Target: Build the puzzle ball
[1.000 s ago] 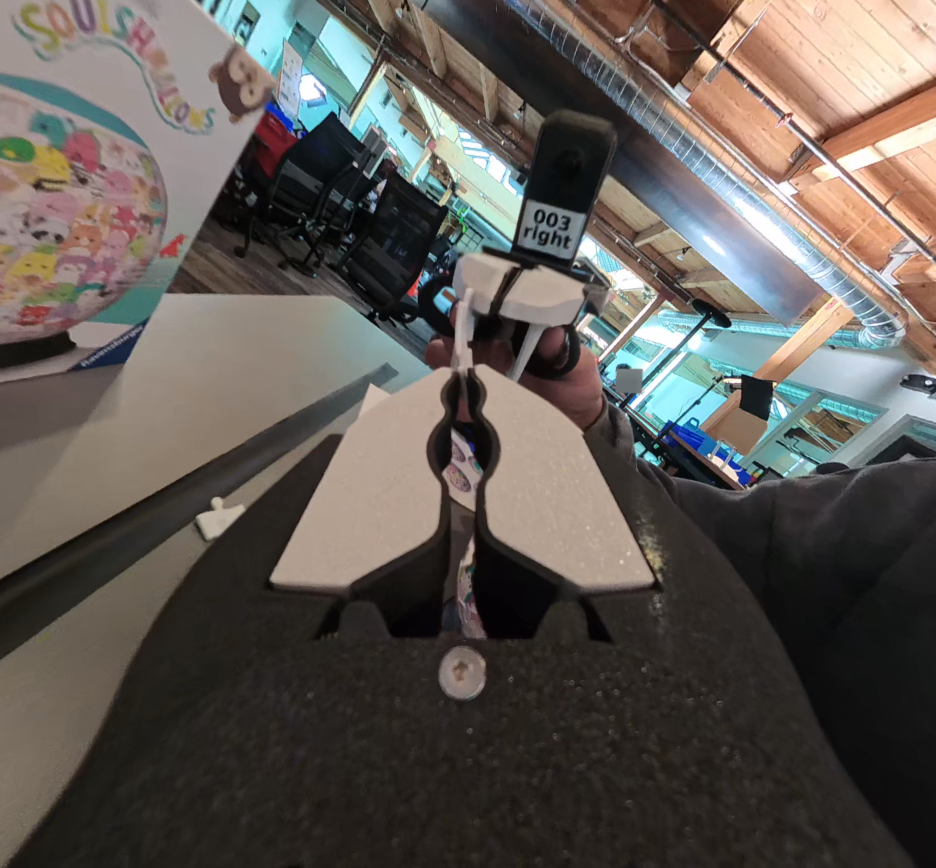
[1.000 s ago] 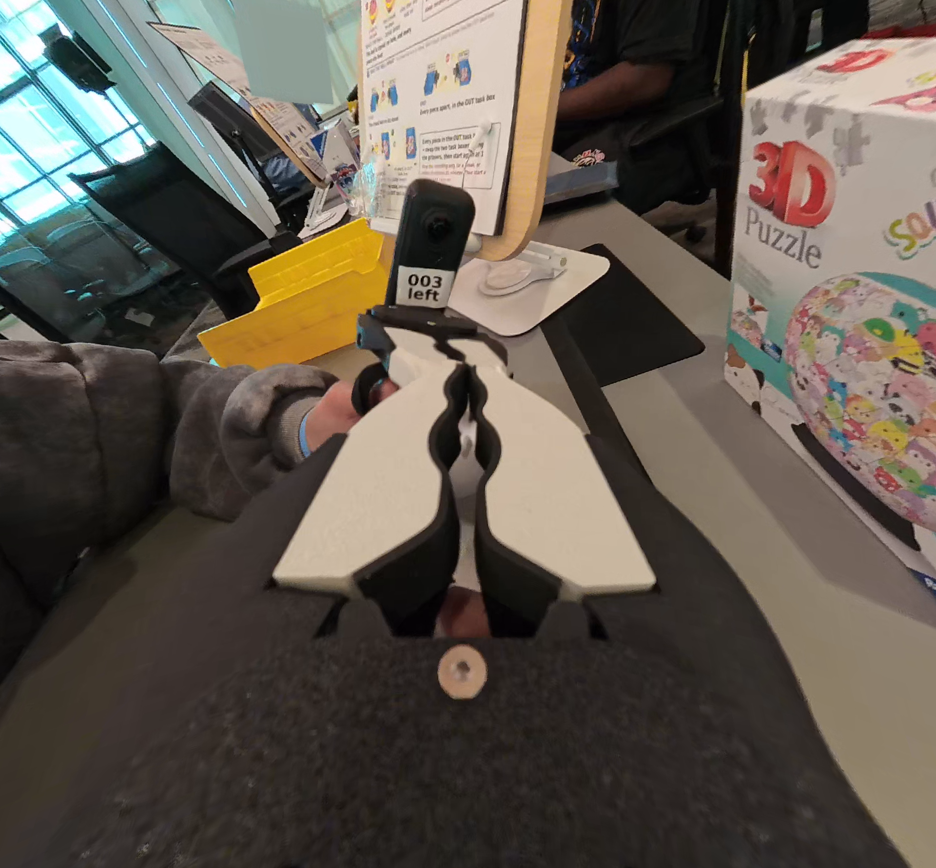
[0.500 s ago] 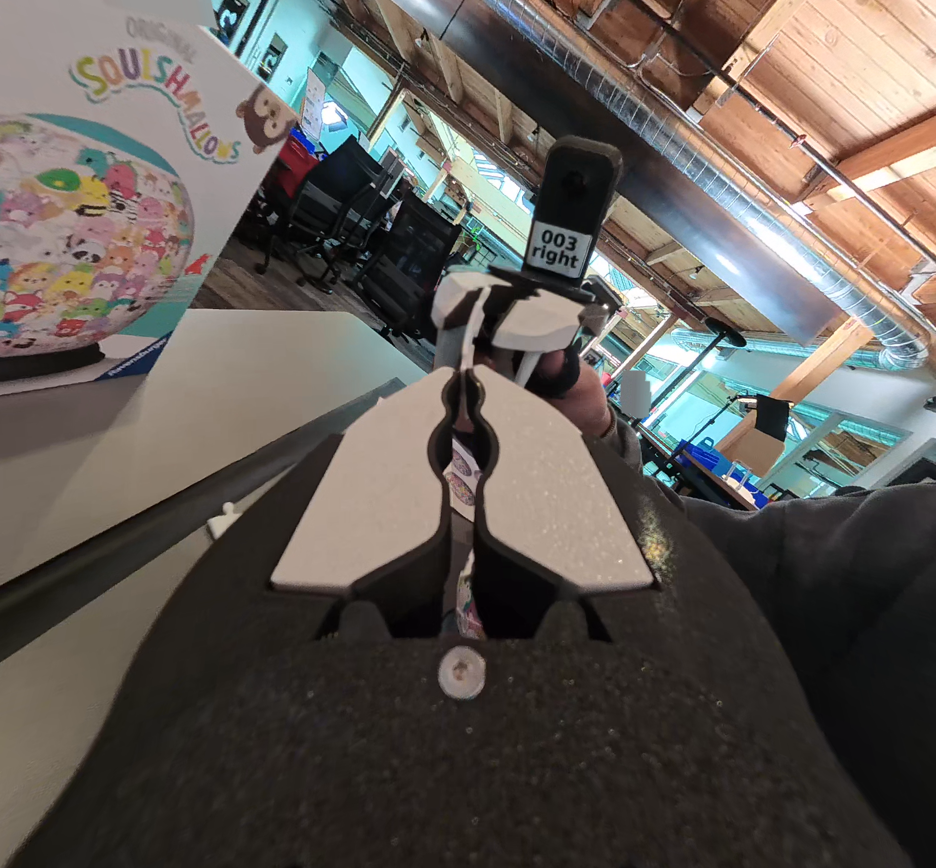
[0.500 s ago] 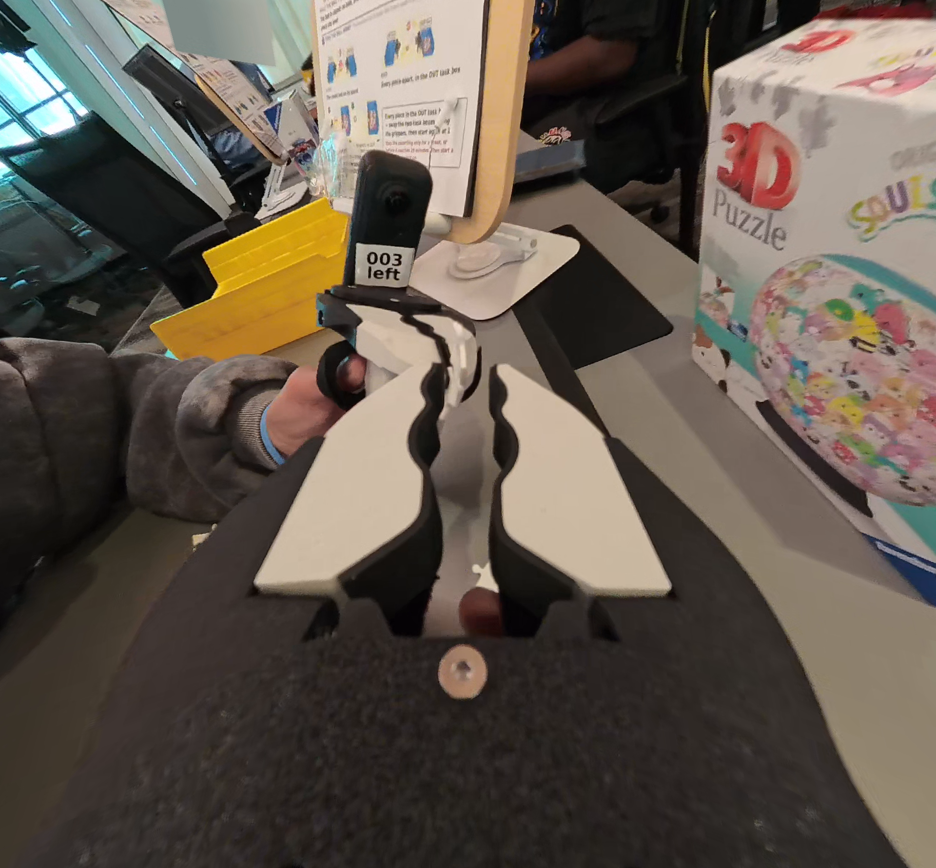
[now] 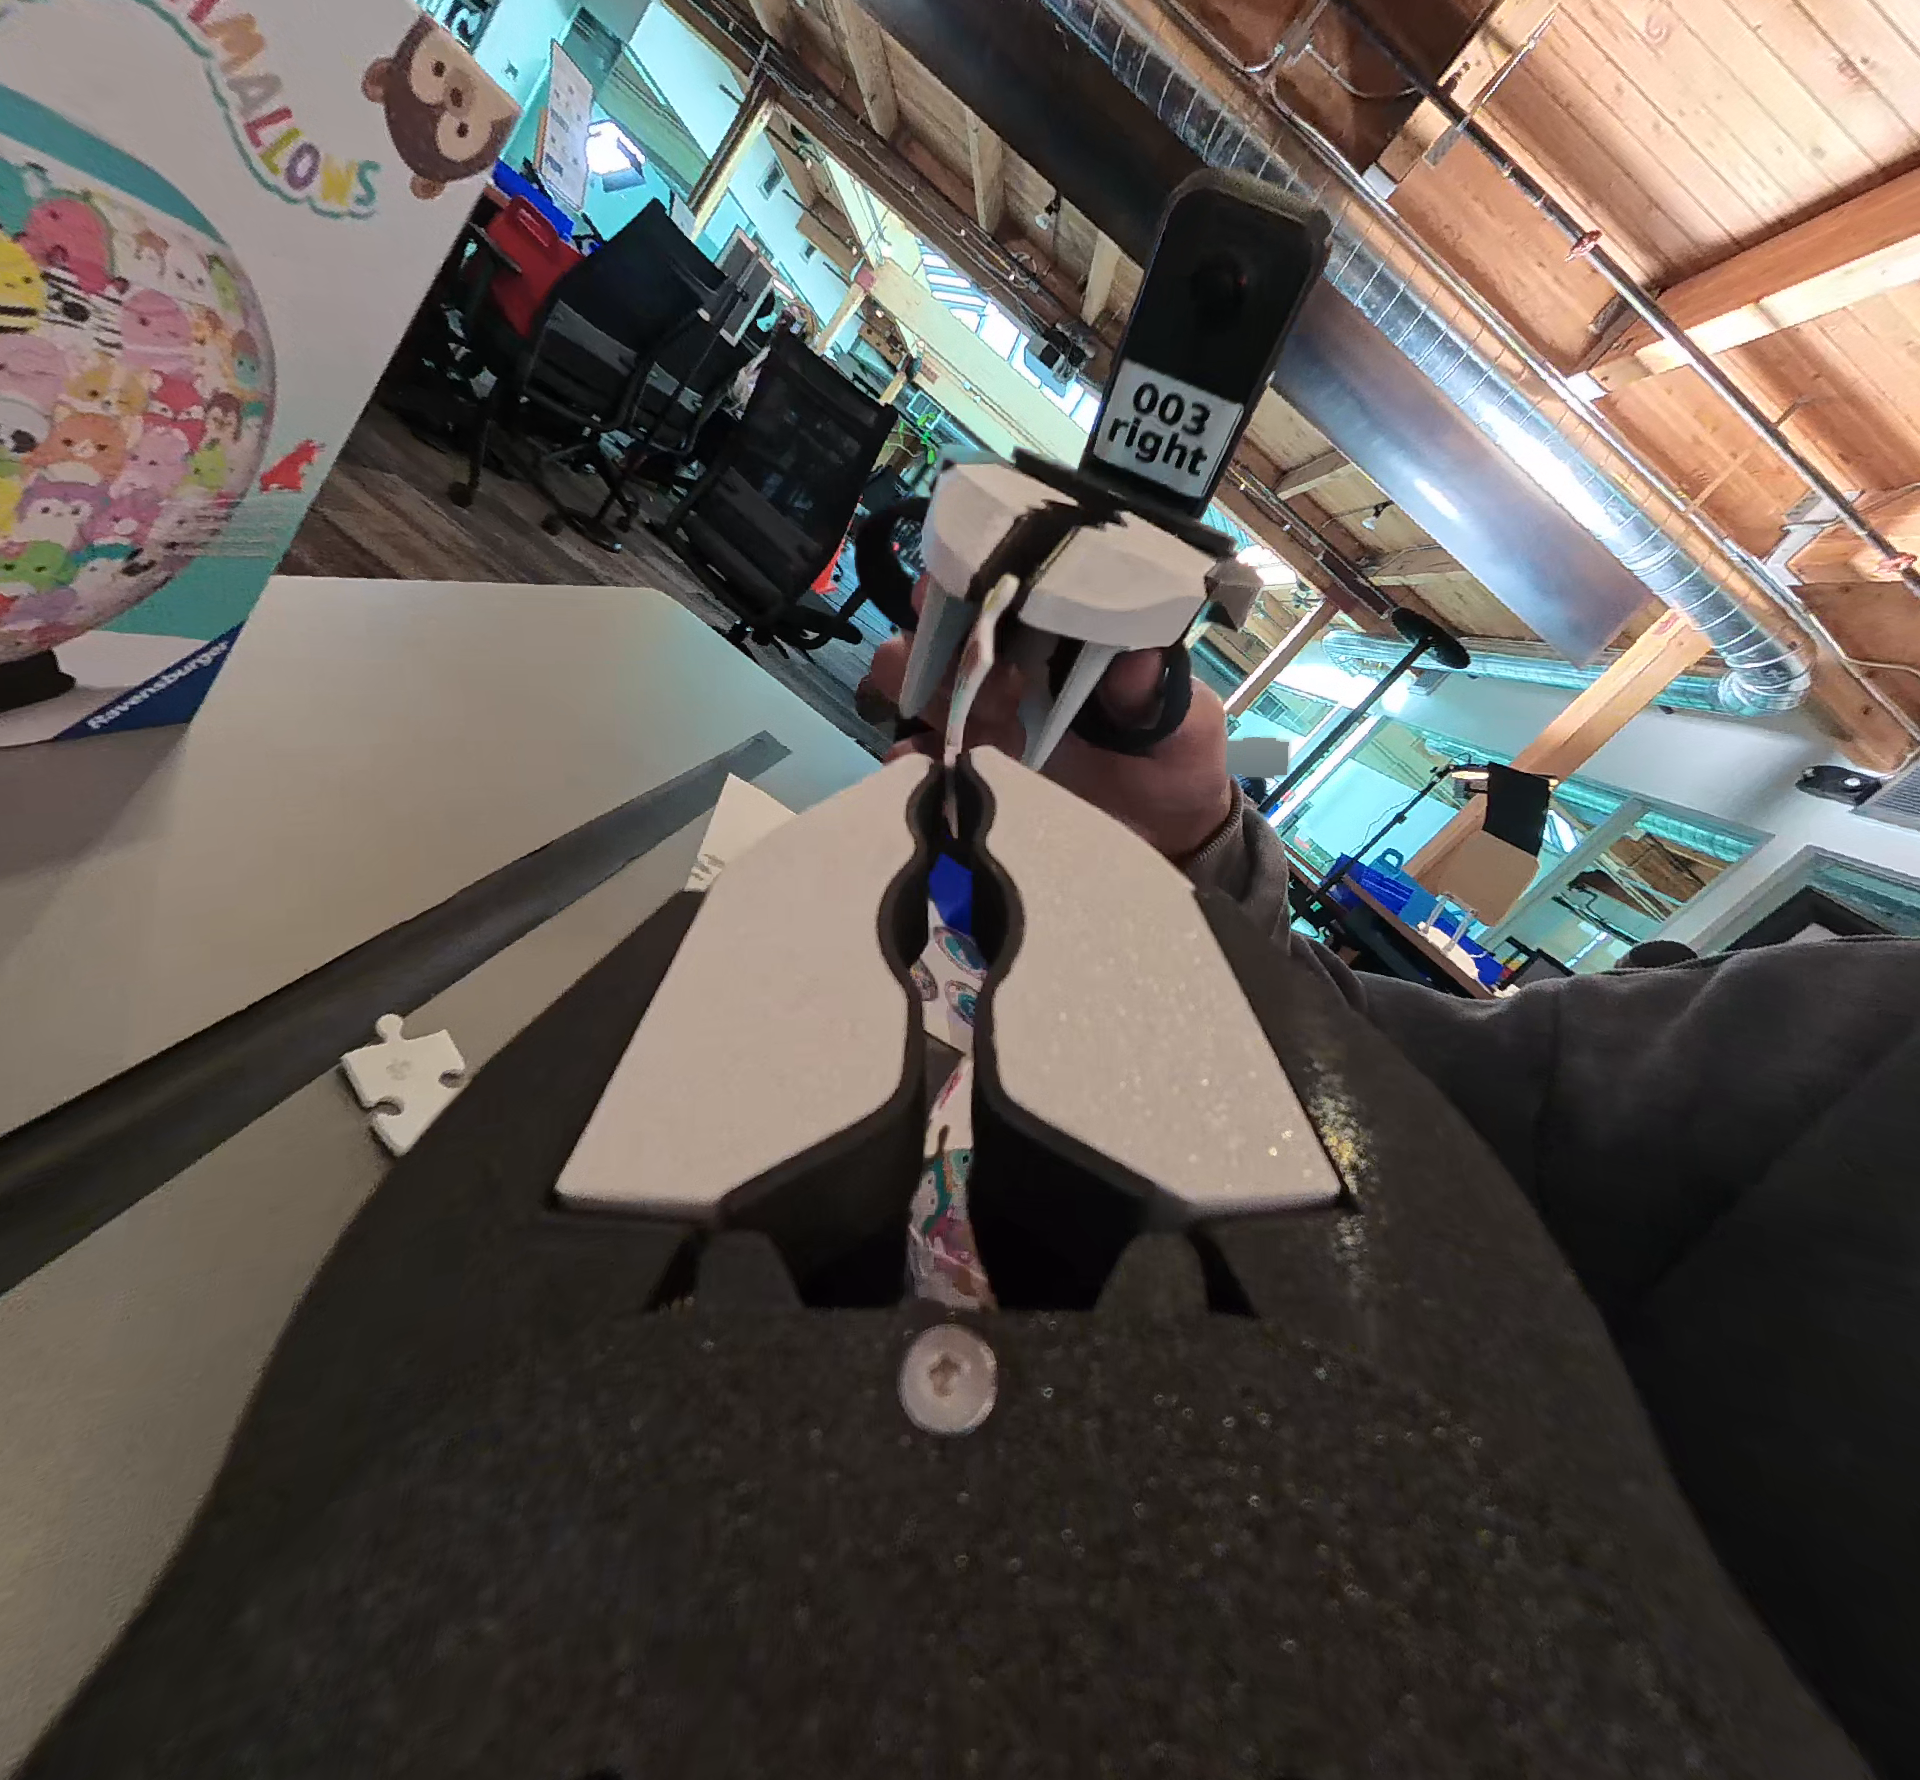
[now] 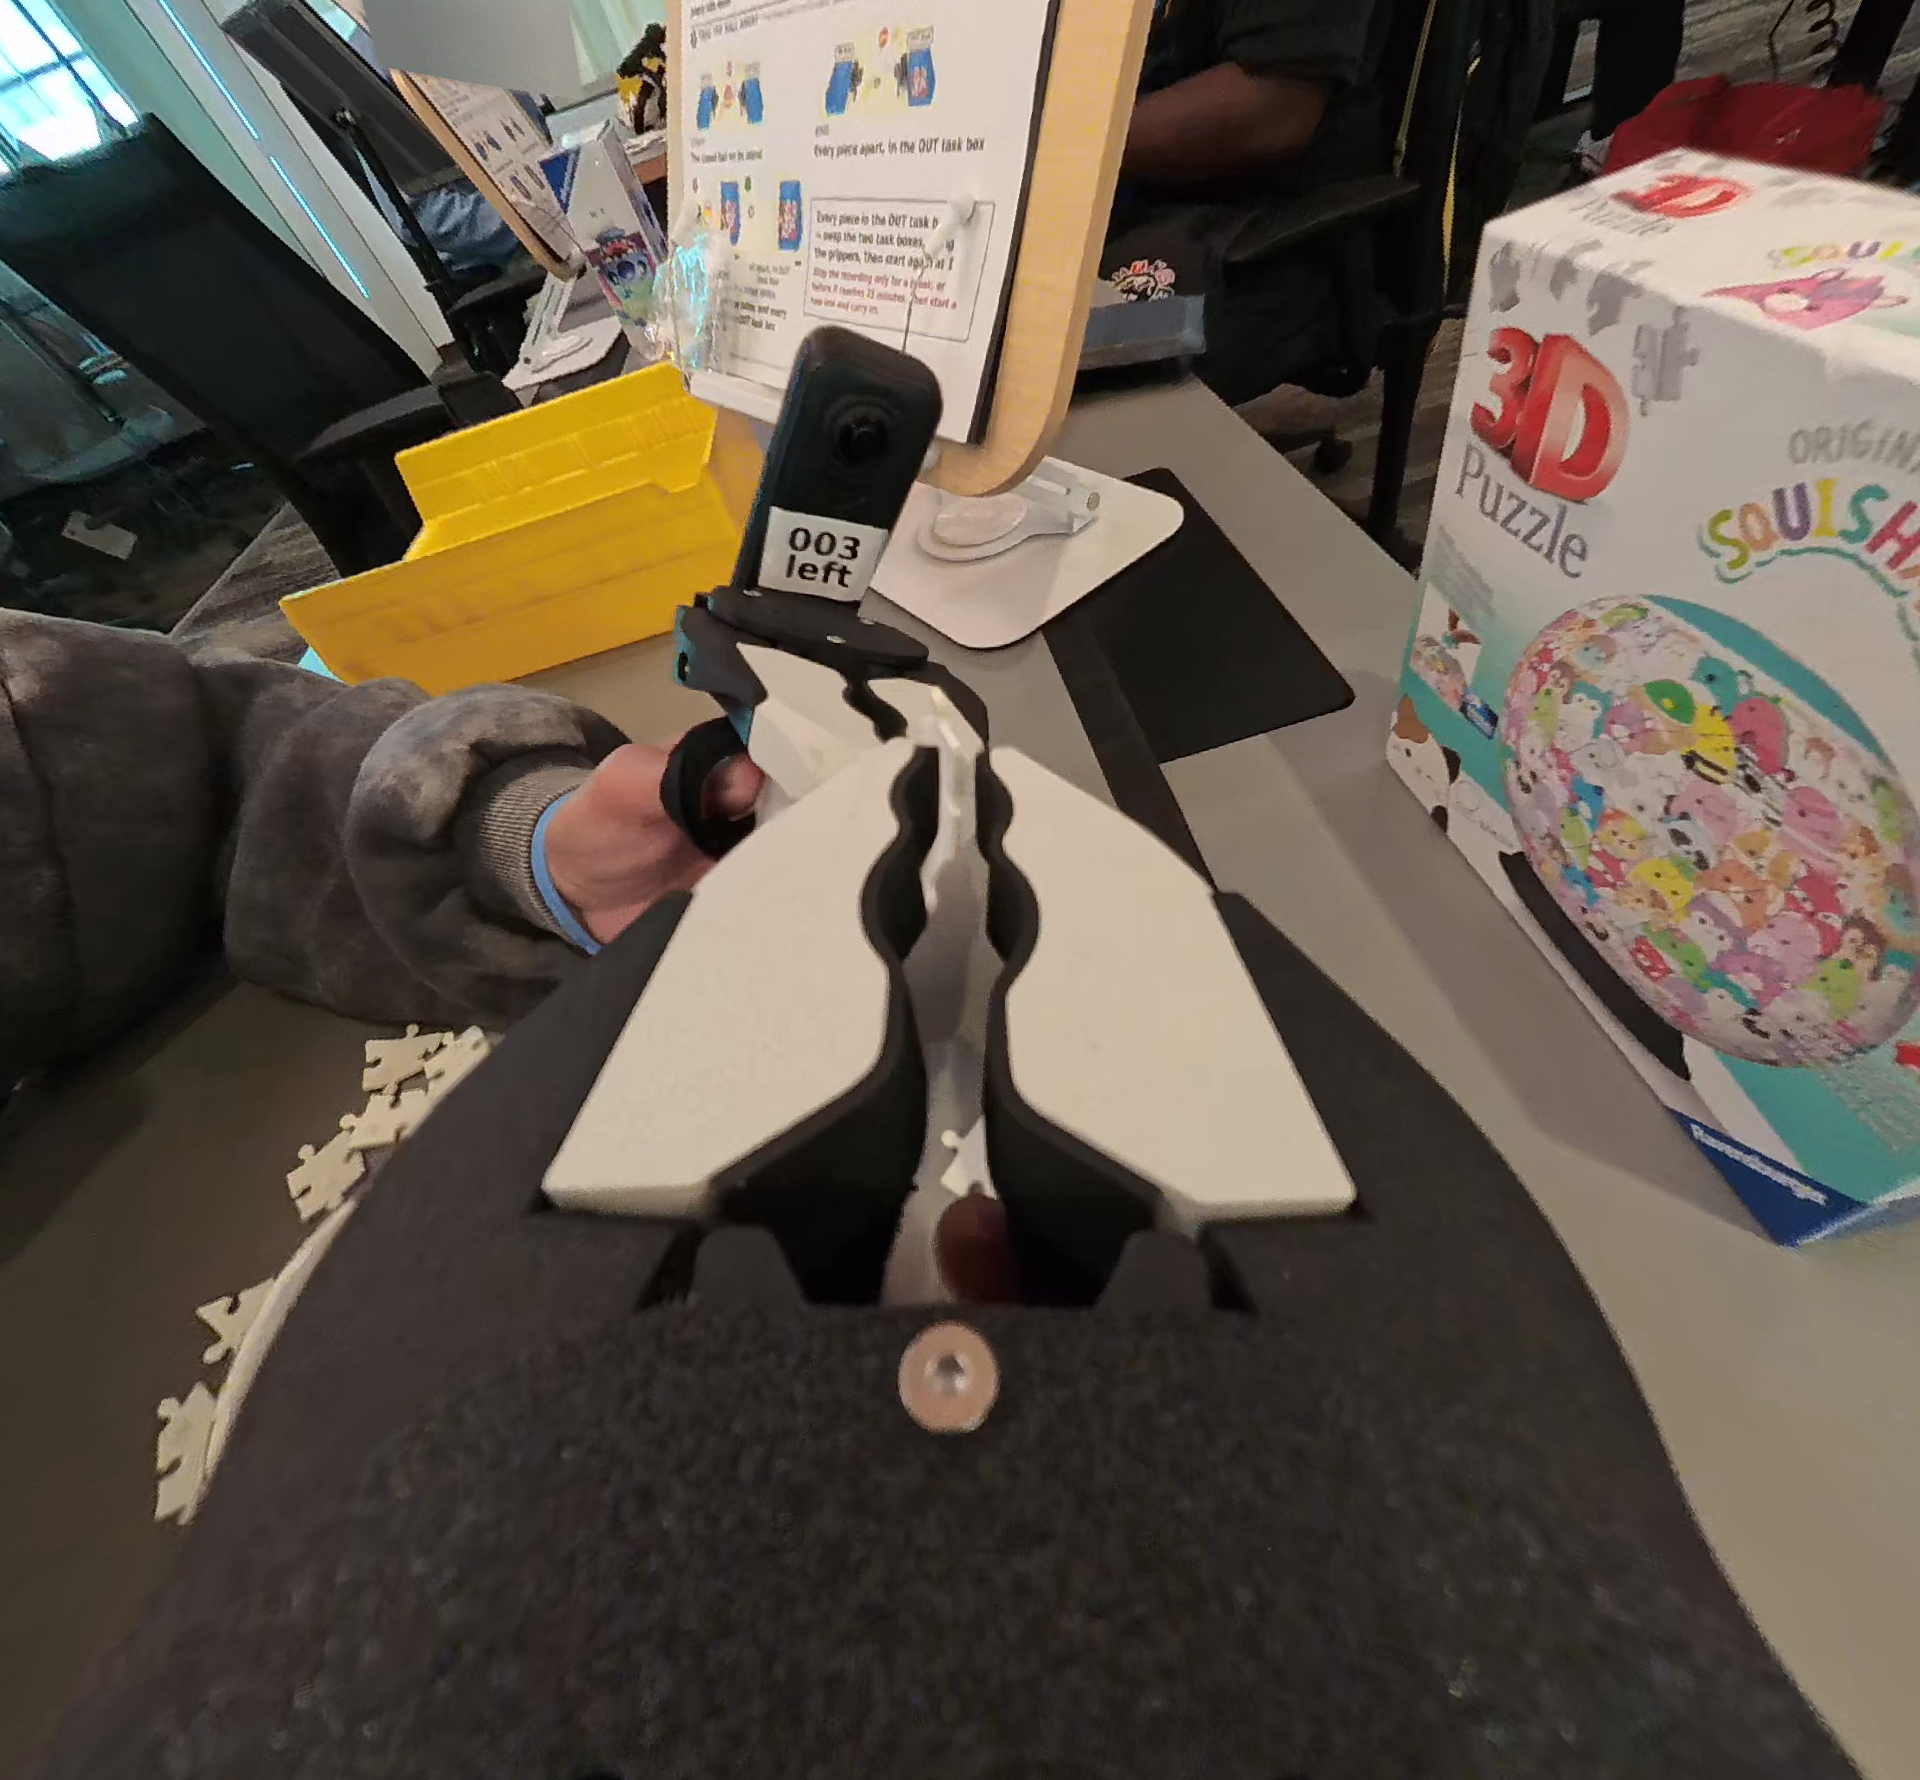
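Your left gripper (image 5: 951, 785): jaws pressed together on a strip of joined puzzle pieces (image 5: 948, 1180), printed side showing colourful characters, running edge-on up the gap between the fingers. Your right gripper (image 6: 951, 759): jaws nearly together, clamped on a white strip of puzzle pieces (image 6: 951, 857), blank side towards the camera. The two grippers face each other nose to nose above the grey table (image 6: 1403, 1159); each wrist view shows the other gripper just beyond its own tips, and whether the two strips touch cannot be told. Loose pieces: one white puzzle piece (image 5: 403, 1076) flat on the table beside your left gripper; a scatter of white pieces (image 6: 343, 1148) near your left sleeve (image 6: 260, 816). Puzzle box (image 6: 1704, 691): upright on the table to the right side of the right wrist view. Yellow bin (image 6: 520, 546): behind your left hand (image 6: 623, 847). Instruction board (image 6: 894, 130): standing on a white base beyond it.
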`<state>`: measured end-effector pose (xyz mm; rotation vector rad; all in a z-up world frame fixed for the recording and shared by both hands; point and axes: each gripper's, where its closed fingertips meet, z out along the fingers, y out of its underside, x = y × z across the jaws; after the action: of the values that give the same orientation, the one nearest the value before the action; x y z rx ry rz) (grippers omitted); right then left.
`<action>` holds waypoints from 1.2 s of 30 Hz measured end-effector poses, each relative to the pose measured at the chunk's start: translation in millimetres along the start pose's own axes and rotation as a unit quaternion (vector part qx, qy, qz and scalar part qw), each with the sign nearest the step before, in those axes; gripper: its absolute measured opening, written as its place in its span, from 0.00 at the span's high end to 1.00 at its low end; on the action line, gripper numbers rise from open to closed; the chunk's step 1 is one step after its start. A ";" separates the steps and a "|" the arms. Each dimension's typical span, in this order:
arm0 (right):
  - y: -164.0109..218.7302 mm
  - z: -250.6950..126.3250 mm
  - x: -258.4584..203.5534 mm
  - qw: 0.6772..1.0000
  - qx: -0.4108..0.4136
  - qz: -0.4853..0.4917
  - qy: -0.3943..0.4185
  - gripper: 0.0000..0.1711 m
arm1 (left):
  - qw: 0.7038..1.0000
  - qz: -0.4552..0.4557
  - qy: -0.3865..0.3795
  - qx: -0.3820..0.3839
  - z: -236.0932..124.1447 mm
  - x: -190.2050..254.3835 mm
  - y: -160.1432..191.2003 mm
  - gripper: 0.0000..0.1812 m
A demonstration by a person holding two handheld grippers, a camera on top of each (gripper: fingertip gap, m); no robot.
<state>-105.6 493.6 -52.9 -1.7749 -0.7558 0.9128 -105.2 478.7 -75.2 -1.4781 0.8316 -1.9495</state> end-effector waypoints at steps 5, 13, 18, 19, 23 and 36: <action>4.5 0.6 -1.8 1.000 -0.015 -0.011 -0.006 0.95 | 1.000 0.006 0.001 -0.010 2.6 1.2 3.7 0.99; 10.6 -1.4 -2.7 0.997 -0.051 -0.052 0.008 0.99 | 1.000 0.015 0.001 -0.025 4.1 0.8 8.3 0.99; 14.8 -6.5 -7.3 0.990 -0.087 -0.110 0.023 0.99 | 0.998 0.029 0.003 -0.047 9.2 5.0 16.2 0.99; 15.0 -6.6 -8.4 0.989 -0.090 -0.114 0.023 0.99 | 0.998 0.031 0.003 -0.049 9.6 5.3 16.9 0.99; 16.2 -6.9 -9.5 0.988 -0.099 -0.117 0.026 0.99 | 0.998 0.033 0.004 -0.056 10.1 6.0 18.9 0.99; 18.4 -9.8 -8.8 0.987 -0.108 -0.116 0.023 0.99 | 0.997 0.043 -0.005 -0.070 11.0 4.5 23.2 0.99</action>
<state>-100.3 475.5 -65.5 -1.8403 -1.0388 0.6530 -94.3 458.5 -87.6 -1.5039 1.0289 -1.8503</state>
